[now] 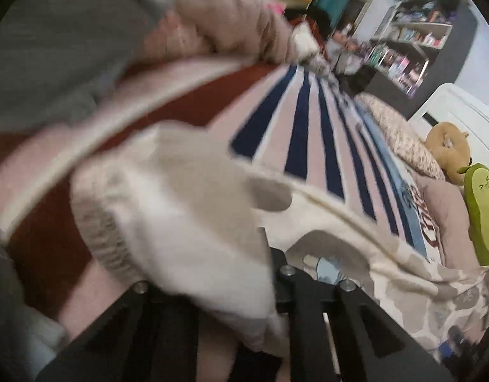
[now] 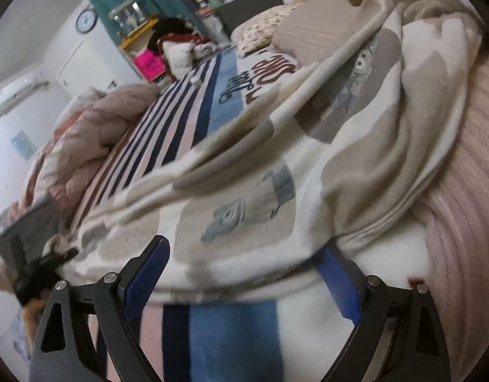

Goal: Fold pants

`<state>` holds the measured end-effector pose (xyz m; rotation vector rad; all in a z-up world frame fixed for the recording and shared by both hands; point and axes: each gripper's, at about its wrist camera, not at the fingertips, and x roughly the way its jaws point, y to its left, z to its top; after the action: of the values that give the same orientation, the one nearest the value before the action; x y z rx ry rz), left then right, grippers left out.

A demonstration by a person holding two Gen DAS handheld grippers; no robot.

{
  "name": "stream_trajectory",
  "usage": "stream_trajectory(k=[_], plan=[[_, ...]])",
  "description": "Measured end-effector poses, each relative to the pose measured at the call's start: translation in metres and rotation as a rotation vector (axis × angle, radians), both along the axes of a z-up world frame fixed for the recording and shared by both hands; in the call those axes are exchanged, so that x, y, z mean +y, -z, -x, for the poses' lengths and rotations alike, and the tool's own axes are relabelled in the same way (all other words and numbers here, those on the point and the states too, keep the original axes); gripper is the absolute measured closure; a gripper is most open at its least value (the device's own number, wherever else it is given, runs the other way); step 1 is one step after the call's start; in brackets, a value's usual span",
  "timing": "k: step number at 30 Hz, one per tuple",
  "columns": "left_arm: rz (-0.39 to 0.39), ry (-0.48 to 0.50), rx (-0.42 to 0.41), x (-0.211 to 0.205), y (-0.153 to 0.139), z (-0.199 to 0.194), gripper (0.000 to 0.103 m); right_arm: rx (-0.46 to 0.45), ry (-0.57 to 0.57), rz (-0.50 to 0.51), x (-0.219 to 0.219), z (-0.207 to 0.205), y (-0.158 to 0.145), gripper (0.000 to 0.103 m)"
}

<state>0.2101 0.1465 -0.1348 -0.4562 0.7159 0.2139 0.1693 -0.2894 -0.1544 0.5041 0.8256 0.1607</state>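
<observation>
Pants (image 2: 244, 197) lie bunched before right tool (image 2: 244, 273).

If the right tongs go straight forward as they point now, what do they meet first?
Most likely the cream patterned fleece pants. The right tongs stand open, and the cloth's near edge already lies between their blue pads. Depth is unclear, but nothing else lies nearer.

my left gripper (image 1: 244, 289) fingertips buried under pants (image 1: 187, 210), grip unreadable | left view motion-blurred | my right gripper (image 2: 244, 273): right pad (image 2: 340, 283) partly under cloth | shelf items (image 1: 413, 41) too blurred to identify
</observation>
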Motion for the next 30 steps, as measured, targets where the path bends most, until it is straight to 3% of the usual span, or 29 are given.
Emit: stream_trajectory(k=[3, 6, 15, 21, 23, 24, 26, 28, 30], plan=[[-0.062, -0.03, -0.075, -0.002, -0.022, 0.015, 0.094, -0.019, 0.06, 0.003, -0.003, -0.013, 0.0, 0.013], [-0.133, -0.041, -0.097, -0.005, -0.034, 0.023, 0.094, -0.03, 0.101, 0.025, -0.005, -0.019, -0.003, 0.017], [-0.104, -0.066, -0.095, 0.005, -0.031, 0.03, 0.094, 0.049, 0.066, 0.01, -0.013, 0.013, -0.002, 0.02], [-0.109, -0.074, -0.108, 0.006, -0.035, 0.034, 0.094, 0.03, 0.105, 0.081, -0.008, -0.019, 0.003, 0.012], [-0.106, -0.077, -0.103, 0.008, -0.033, 0.034, 0.094, 0.018, 0.134, 0.084, -0.01, -0.029, 0.004, 0.014], [-0.103, -0.076, -0.1, 0.008, -0.032, 0.035, 0.094, 0.003, 0.149, 0.098, -0.009, -0.035, 0.003, 0.018], [-0.102, -0.069, -0.098, 0.007, -0.032, 0.036, 0.094, 0.001, 0.174, 0.13, -0.01, -0.037, 0.001, 0.071], [-0.101, -0.062, -0.106, 0.006, -0.035, 0.04, 0.094, -0.013, 0.174, 0.12, -0.014, -0.034, 0.0, 0.094], [-0.112, -0.055, -0.114, 0.003, -0.039, 0.044, 0.094, -0.059, 0.177, 0.139, -0.013, -0.026, -0.007, 0.097]])
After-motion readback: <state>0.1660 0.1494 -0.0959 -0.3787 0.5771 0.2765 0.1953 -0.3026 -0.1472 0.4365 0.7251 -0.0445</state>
